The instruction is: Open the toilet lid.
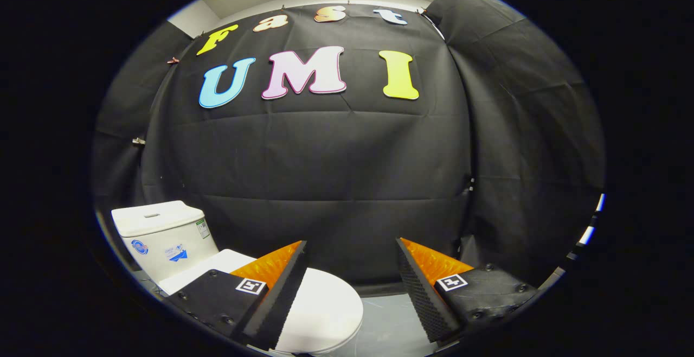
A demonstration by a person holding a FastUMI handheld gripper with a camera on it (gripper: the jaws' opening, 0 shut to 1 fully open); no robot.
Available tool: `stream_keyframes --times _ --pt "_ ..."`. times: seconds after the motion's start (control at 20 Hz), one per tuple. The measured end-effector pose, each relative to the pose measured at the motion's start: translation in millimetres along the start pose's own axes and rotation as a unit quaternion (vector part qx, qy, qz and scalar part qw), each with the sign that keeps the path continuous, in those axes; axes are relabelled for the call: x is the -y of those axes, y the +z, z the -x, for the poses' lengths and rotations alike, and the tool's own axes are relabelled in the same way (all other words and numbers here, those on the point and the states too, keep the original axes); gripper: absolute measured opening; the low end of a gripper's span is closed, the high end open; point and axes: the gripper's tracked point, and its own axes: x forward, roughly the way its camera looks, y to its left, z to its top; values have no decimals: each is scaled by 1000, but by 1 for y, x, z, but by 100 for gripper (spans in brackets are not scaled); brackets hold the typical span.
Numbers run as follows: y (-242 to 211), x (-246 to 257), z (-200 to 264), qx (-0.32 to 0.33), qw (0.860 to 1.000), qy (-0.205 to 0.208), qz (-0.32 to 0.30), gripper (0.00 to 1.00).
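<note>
Your gripper (352, 248) hangs above the toilet, fingers (282, 292) spread wide, gripping nothing. Toilet lid (325, 308) lies closed and flat, below and partly behind your left finger. Tank (162, 237) stands beyond it, against the black cloth wall (325, 172).

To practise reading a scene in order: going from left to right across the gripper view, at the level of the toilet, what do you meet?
Toilet tank → closed toilet lid → bare grey floor → black cloth wall. The open gripper hovers with one finger over the lid and the other over the floor.
</note>
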Motion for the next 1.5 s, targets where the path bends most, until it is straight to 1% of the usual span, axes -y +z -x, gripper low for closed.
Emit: stream_keyframes --times 0.45,0.65,0.9,1.1,1.2,1.35,1.5 --pt "34 2 1 5 1000 9 -17 98" --pt "29 6 7 1 1000 5 -24 98" --pt "-12 14 24 -39 998 -9 -49 98" --pt "-53 27 43 -78 992 -25 -99 98" --pt "-74 37 52 -98 985 -41 -136 98" --pt "-115 44 64 -142 971 -53 -183 98" --pt "-150 31 77 -187 951 -41 -244 98"
